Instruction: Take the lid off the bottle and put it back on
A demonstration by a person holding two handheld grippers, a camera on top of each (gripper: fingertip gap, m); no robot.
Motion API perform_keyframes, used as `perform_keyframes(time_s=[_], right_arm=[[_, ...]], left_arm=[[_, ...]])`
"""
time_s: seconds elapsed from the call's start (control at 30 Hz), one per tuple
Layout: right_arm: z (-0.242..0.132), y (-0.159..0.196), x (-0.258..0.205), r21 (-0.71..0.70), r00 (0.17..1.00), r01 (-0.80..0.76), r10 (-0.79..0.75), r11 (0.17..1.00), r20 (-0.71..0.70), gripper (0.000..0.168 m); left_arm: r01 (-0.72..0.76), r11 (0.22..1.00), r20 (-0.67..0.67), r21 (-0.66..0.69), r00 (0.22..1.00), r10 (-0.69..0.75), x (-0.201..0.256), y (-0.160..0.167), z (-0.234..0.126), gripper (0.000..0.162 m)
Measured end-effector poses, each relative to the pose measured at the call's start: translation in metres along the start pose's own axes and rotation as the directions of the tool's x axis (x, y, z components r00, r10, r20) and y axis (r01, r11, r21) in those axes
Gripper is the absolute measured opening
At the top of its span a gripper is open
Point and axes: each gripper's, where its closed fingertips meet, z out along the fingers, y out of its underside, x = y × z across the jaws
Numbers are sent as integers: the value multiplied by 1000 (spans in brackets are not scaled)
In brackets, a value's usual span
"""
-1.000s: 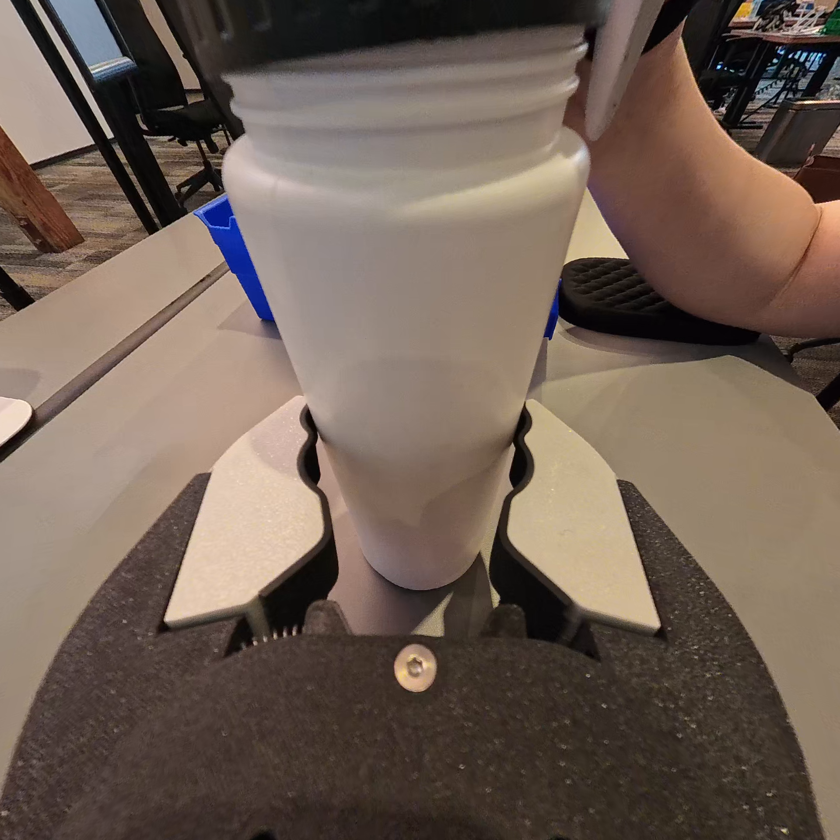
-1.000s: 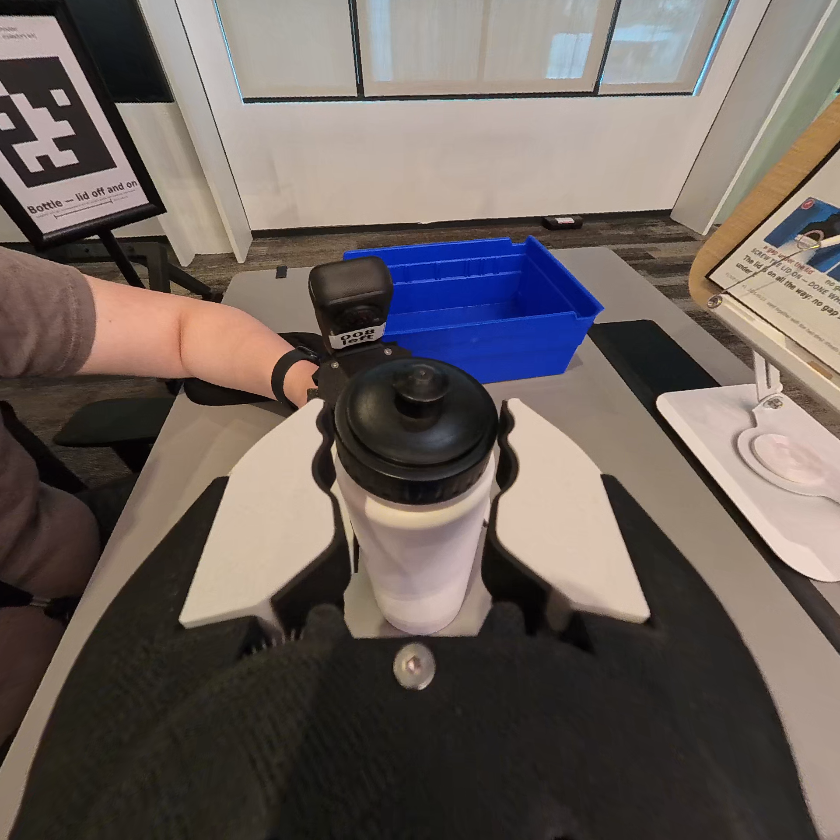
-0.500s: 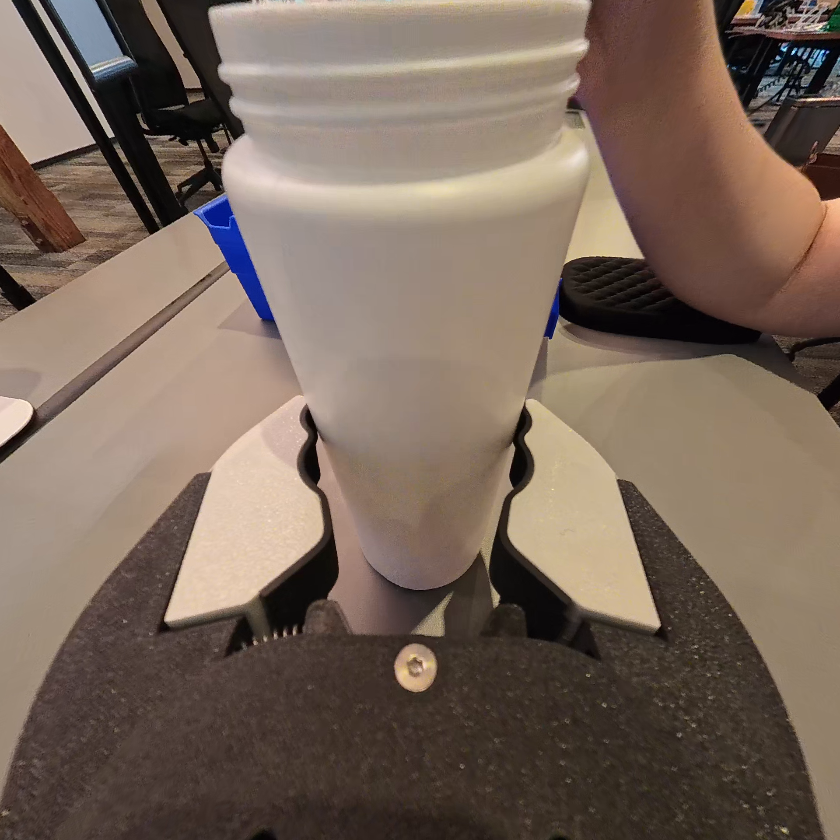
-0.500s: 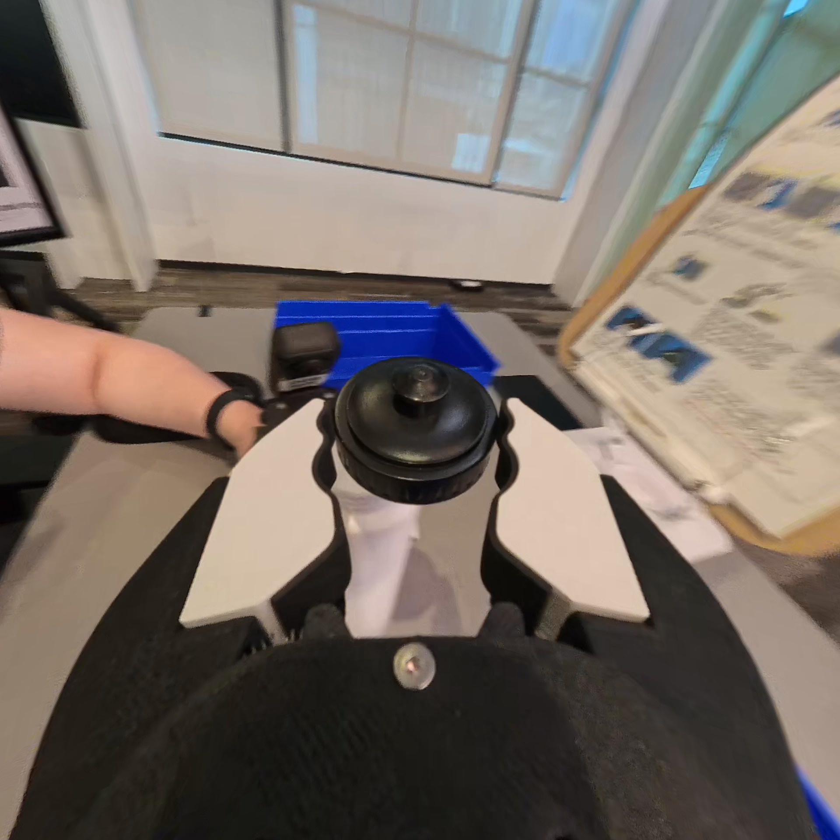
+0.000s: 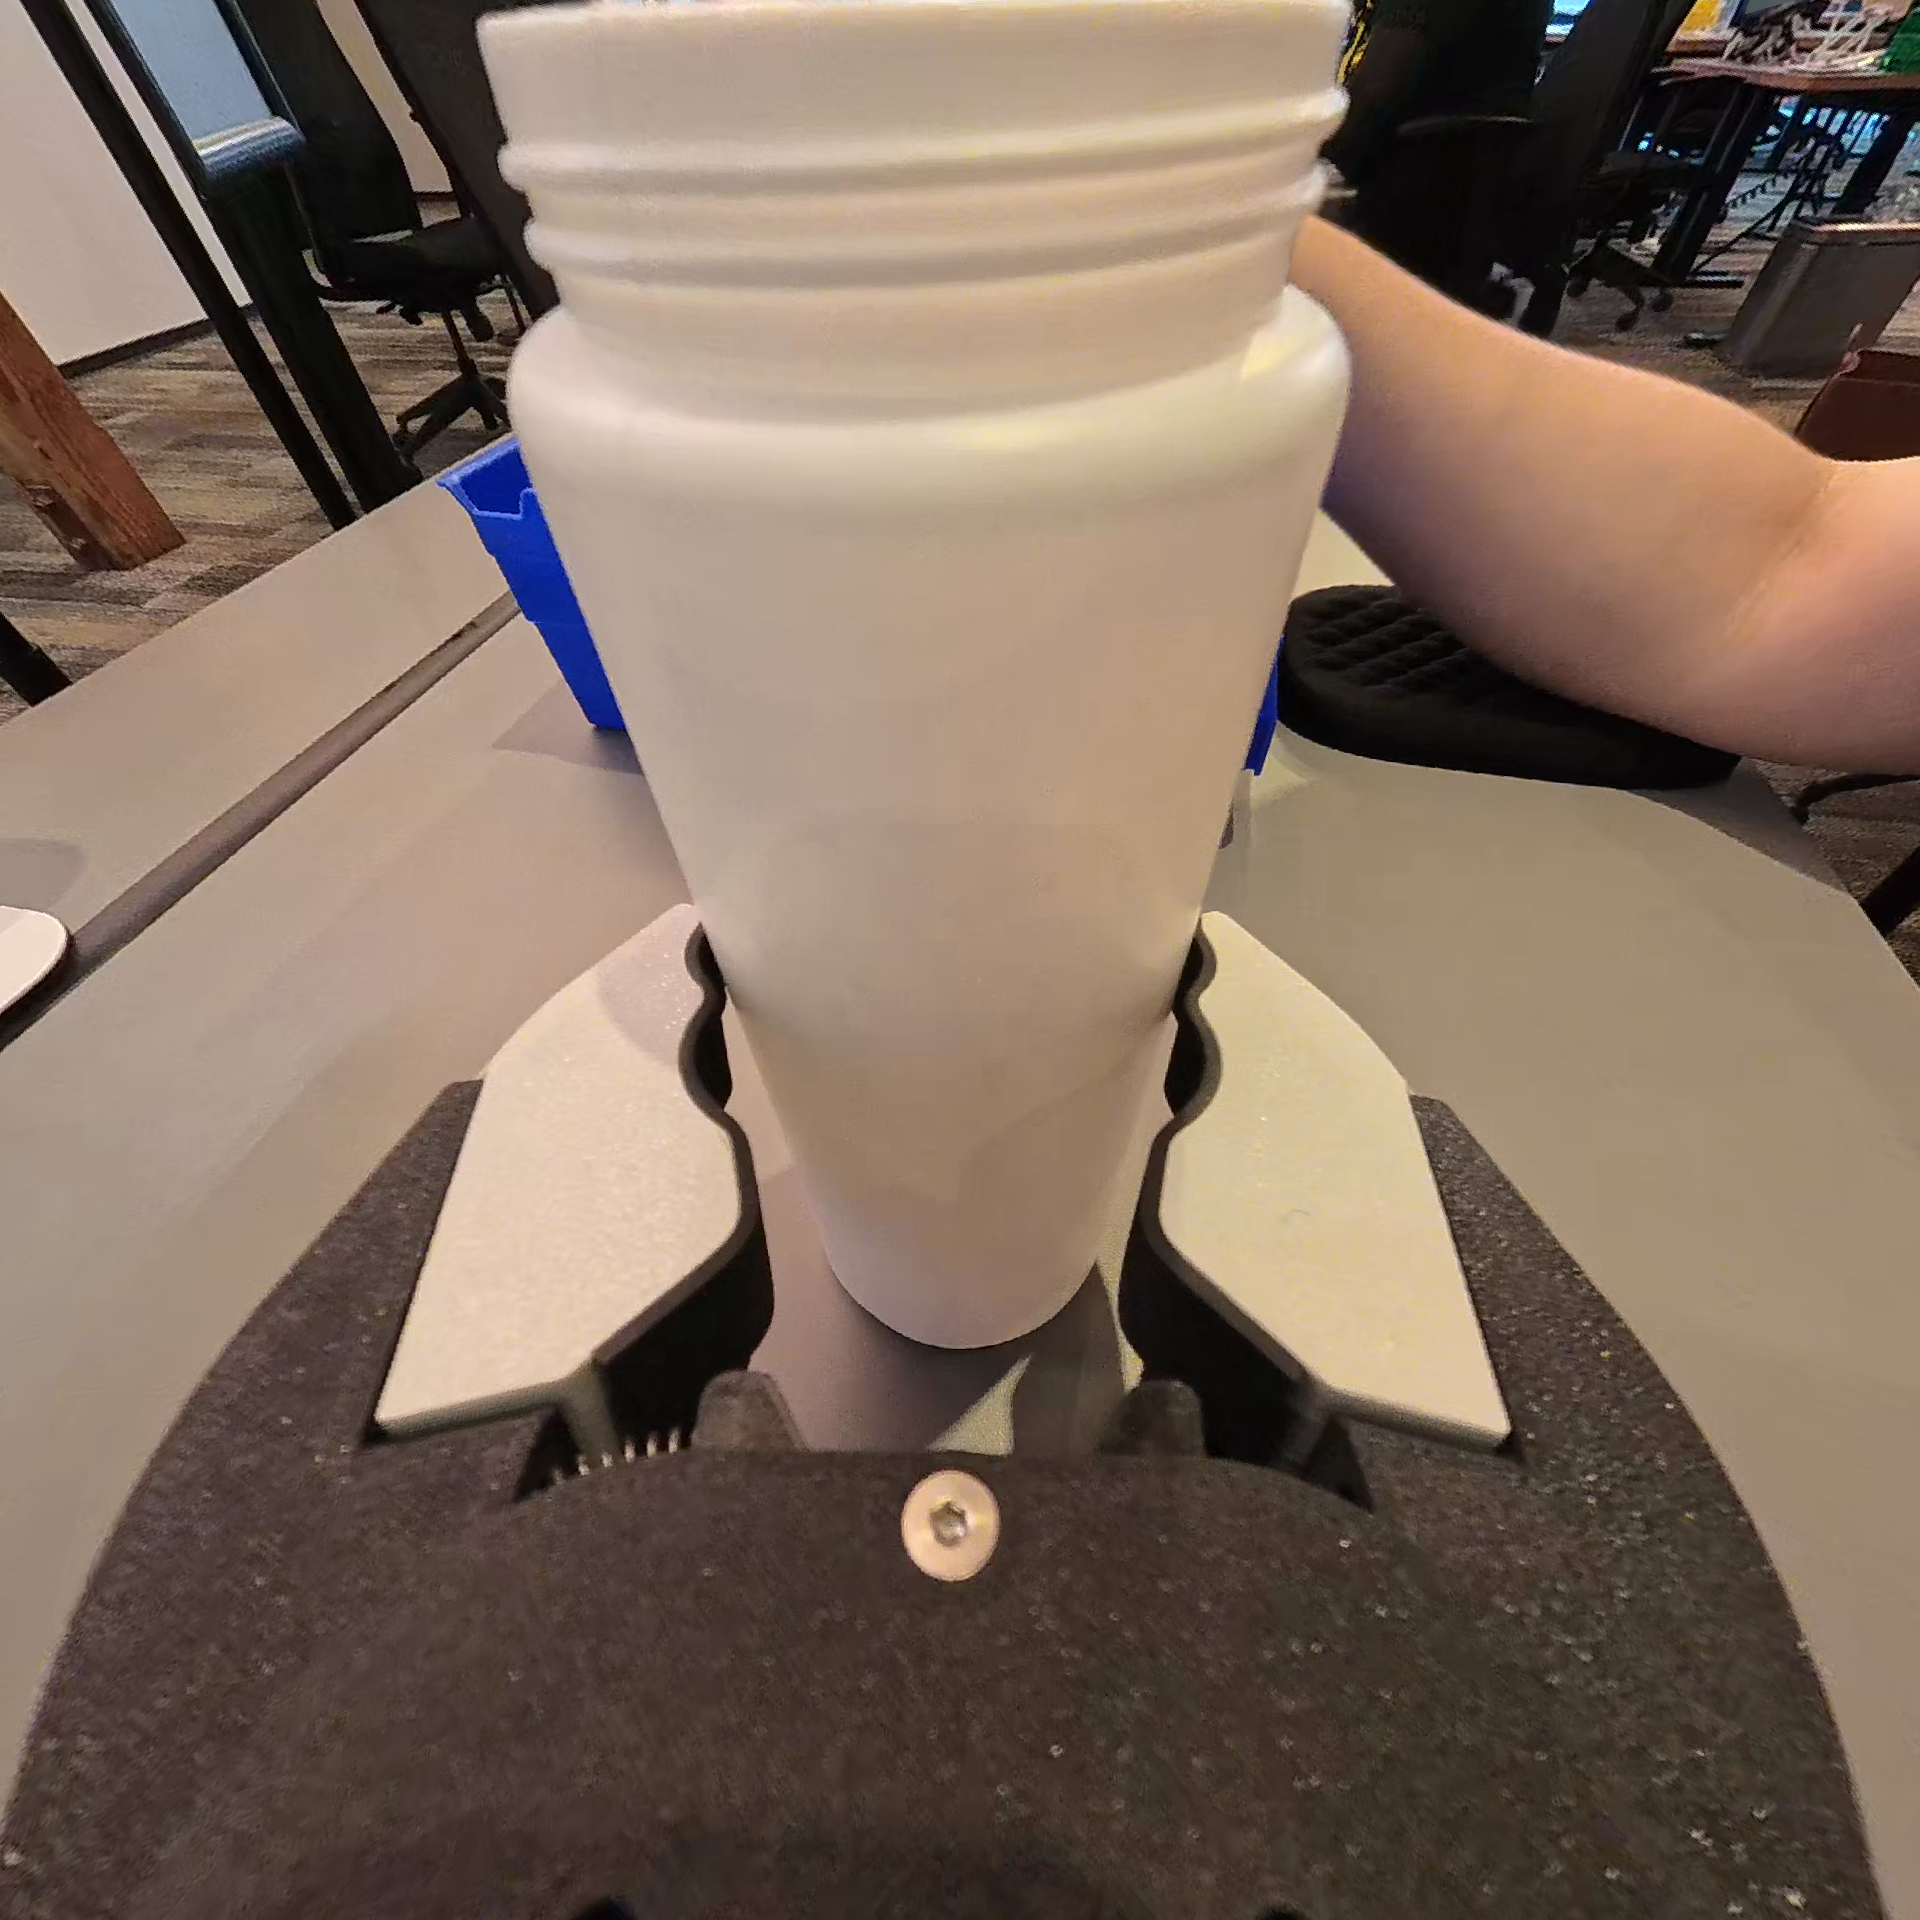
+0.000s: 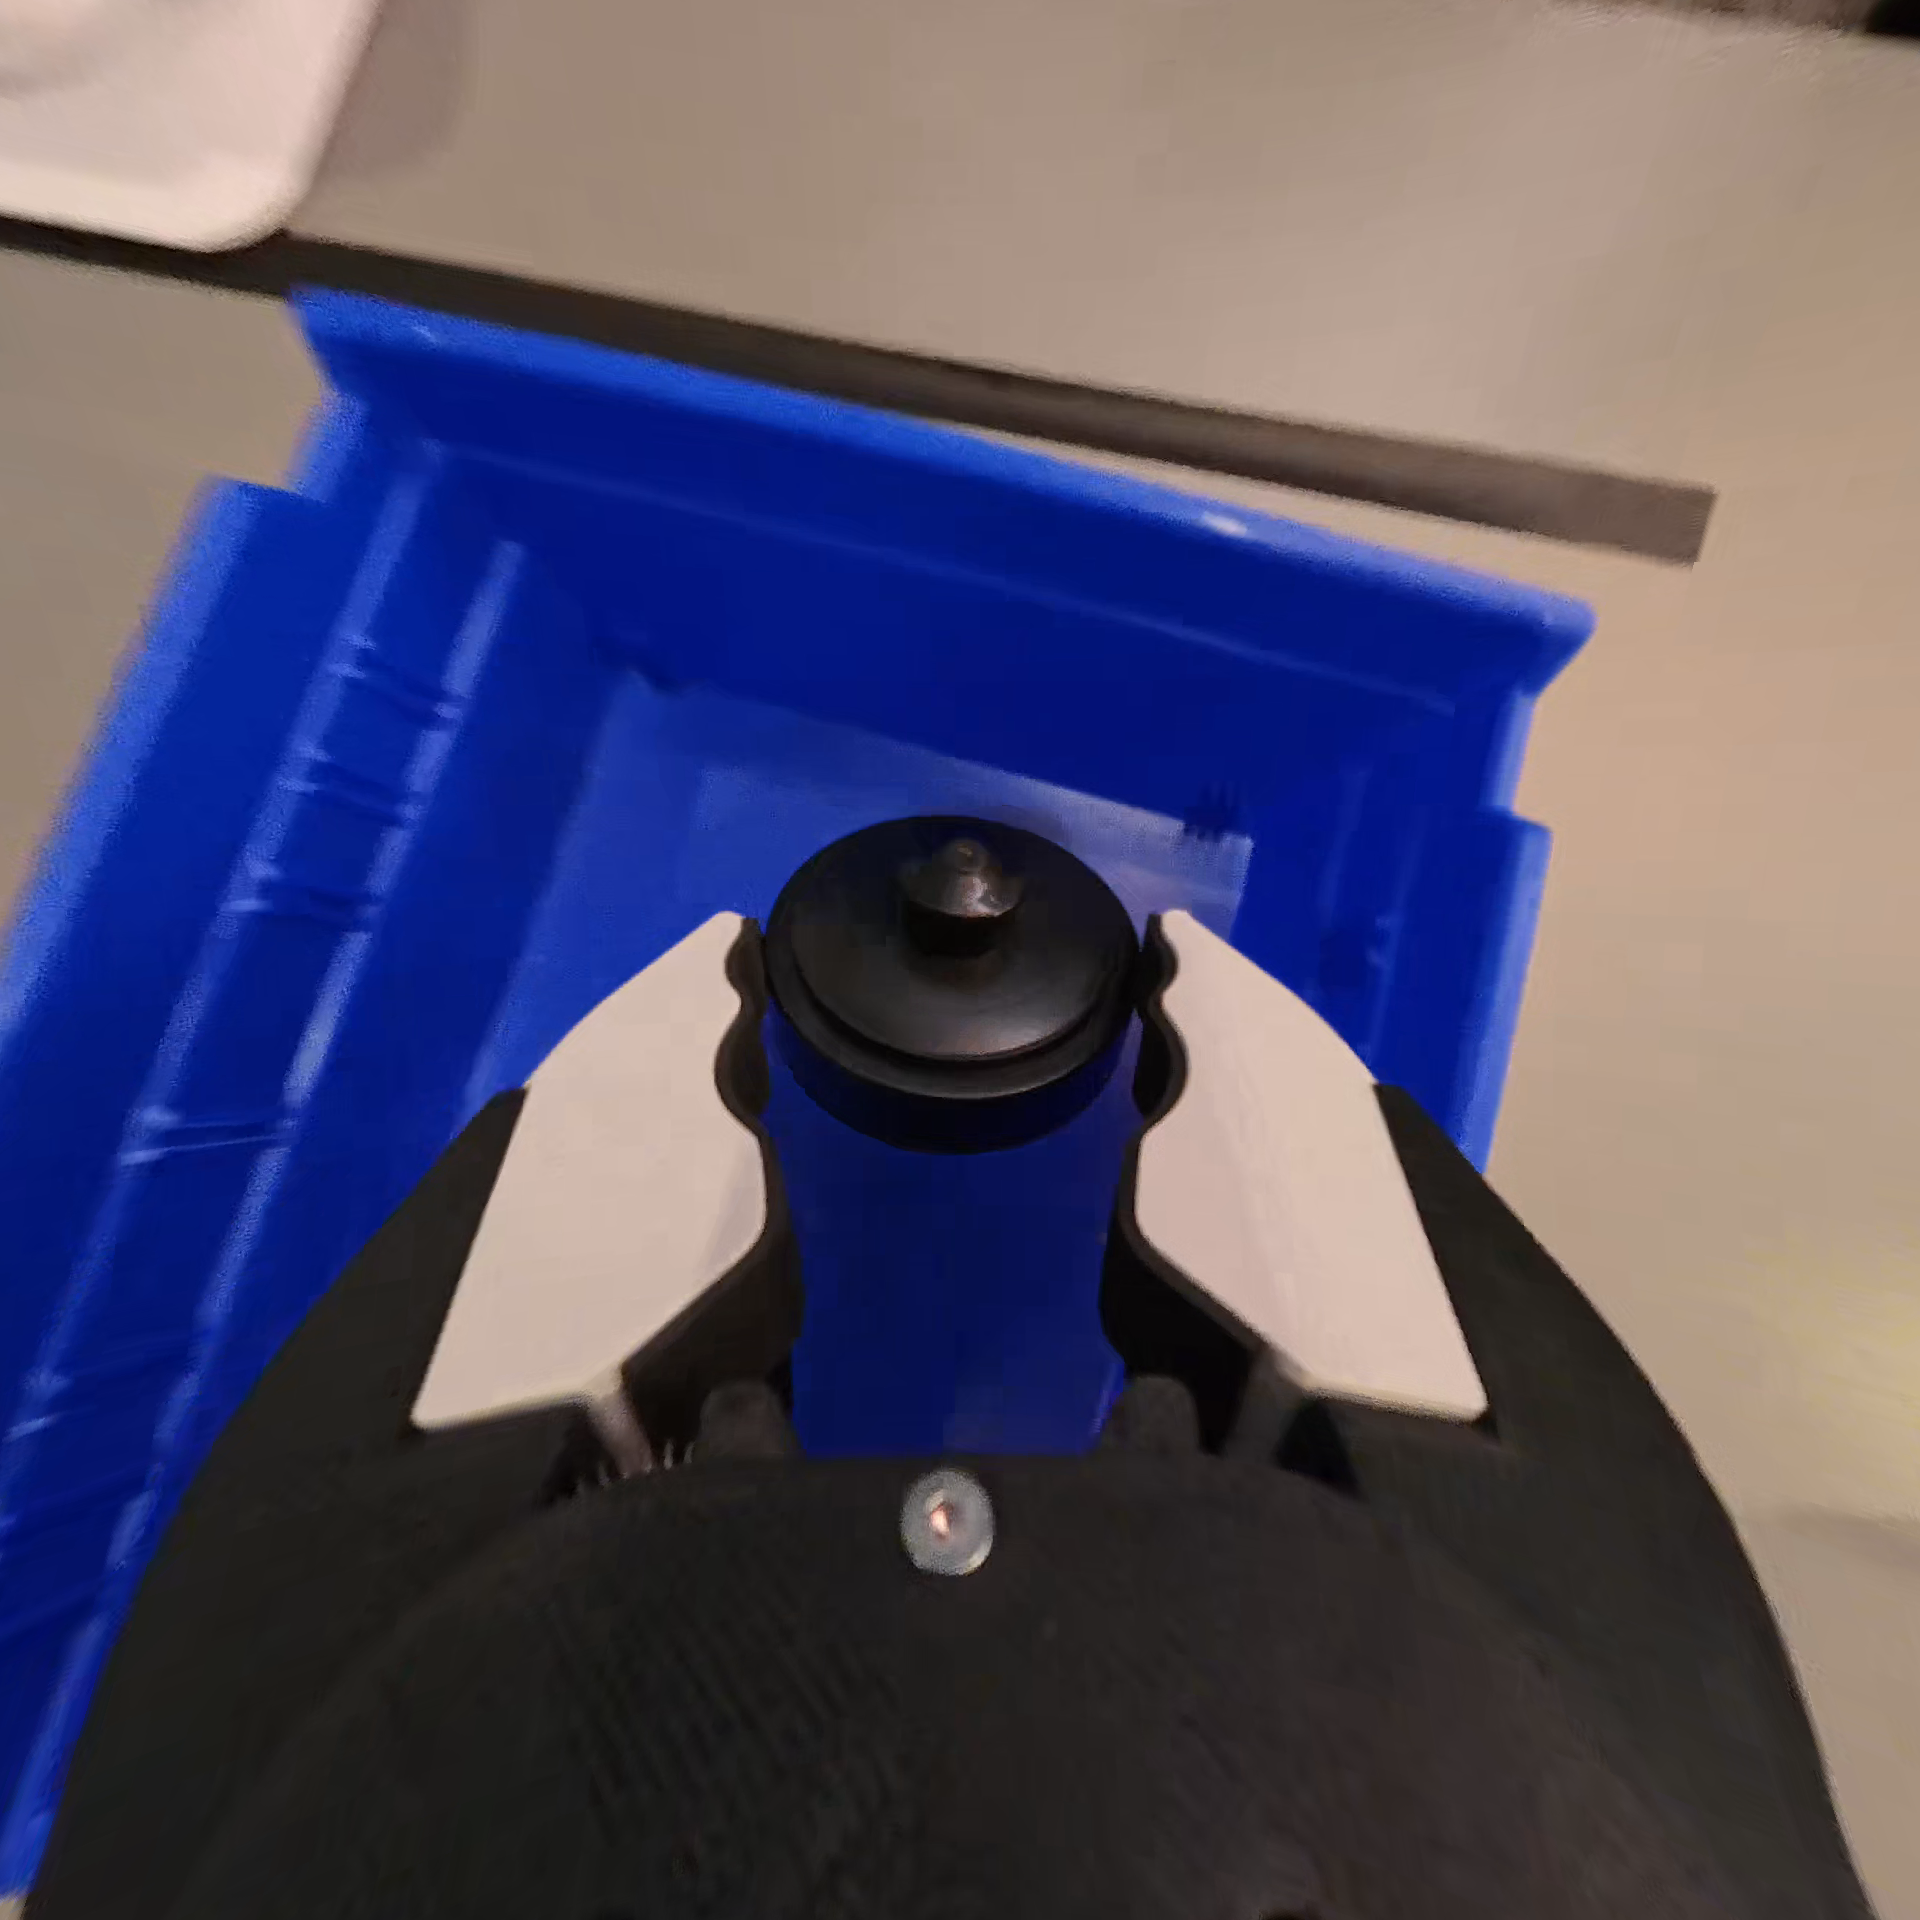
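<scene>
1. Standing upright on a grey table, a white bottle is shown with its wide threaded neck bare and uncapped at the top of the left wrist view.
2. The left gripper is seen closed around the bottle's lower body, its wavy black pads pressed against both sides just above the base.
3. A blue bin is partly hidden behind the bottle, with only its edges showing at either side.
4. A person's bare forearm is seen reaching in from the right behind the bottle, above a black textured pad lying on the table.
5. Office chairs and desks are visible in the background of the left wrist view.
6. In the right wrist view, which is blurred, the black lid with its raised spout is gripped at its rim by the right gripper, the fingers drawn in to the lid's width.
7. The lid is held over the inside of the blue bin, which is viewed from above; whether the lid touches the bin floor cannot be told.
8. A dark strip is seen across the table beyond the bin, and a white object is cut off at the upper left corner.
</scene>
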Motion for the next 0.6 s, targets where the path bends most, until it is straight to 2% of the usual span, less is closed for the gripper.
perform_keyframes(time_s=[0.27, 0.6], right_arm=[[20, 25, 6, -151, 996, 39, -50, 988, -70, 72], [28, 48, 7, -290, 992, 61, -91, 955, -90, 72]], left_arm=[[1, 1000, 0, 0, 1000, -1, 0, 0, 1, 83], [1, 1000, 0, -1, 1000, -1, 0, 0, 1, 83]])
